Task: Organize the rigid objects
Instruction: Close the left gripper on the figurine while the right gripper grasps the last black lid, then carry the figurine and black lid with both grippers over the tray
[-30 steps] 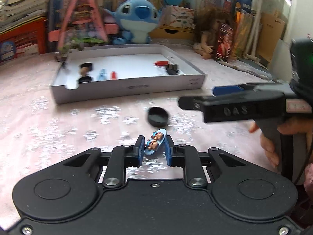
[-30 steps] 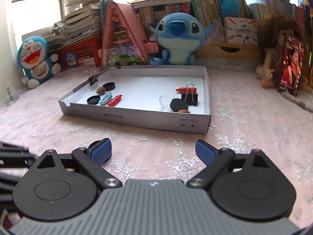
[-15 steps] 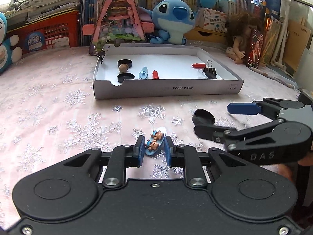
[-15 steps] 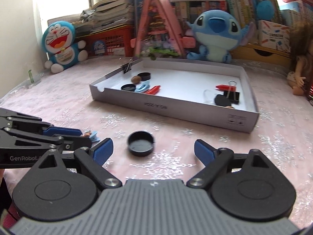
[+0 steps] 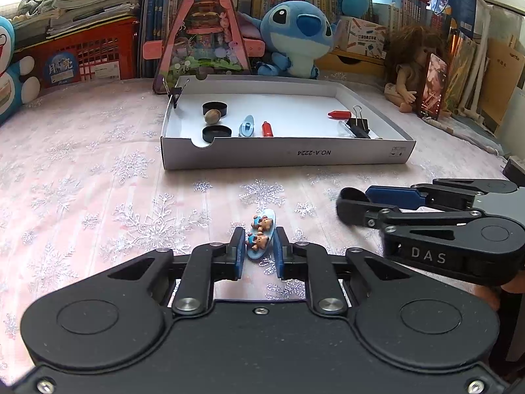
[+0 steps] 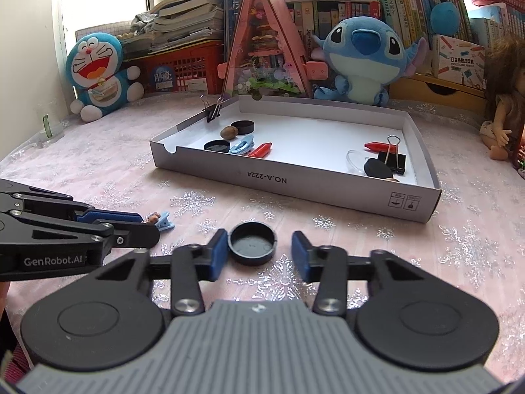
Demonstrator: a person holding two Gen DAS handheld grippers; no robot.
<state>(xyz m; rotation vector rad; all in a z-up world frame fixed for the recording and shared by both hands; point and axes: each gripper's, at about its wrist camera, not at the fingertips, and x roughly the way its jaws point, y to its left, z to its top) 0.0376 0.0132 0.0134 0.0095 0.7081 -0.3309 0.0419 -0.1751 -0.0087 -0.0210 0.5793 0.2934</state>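
My left gripper (image 5: 258, 252) is shut on a light blue clip with two small bears (image 5: 261, 234), low over the pink cloth; the clip also shows in the right wrist view (image 6: 162, 220). My right gripper (image 6: 259, 254) is open with a black round cap (image 6: 252, 243) between its pads; the left pad looks close to the cap, the right pad stands apart. The cap is partly hidden behind the right gripper in the left wrist view (image 5: 350, 194). A white shallow box (image 5: 285, 156) lies ahead, holding black caps, a nut, a blue clip, red pieces and a binder clip.
Plush toys, a pink triangular toy house (image 5: 203, 32), a doll (image 5: 410, 75) and book stacks line the back behind the box. A binder clip (image 6: 211, 110) is clamped on the box's far left corner. A red basket (image 5: 75, 62) stands at the back left.
My right gripper has moved forward and down around the black cap, and its jaws have narrowed. My left gripper has turned to face the box and still holds the bear clip.
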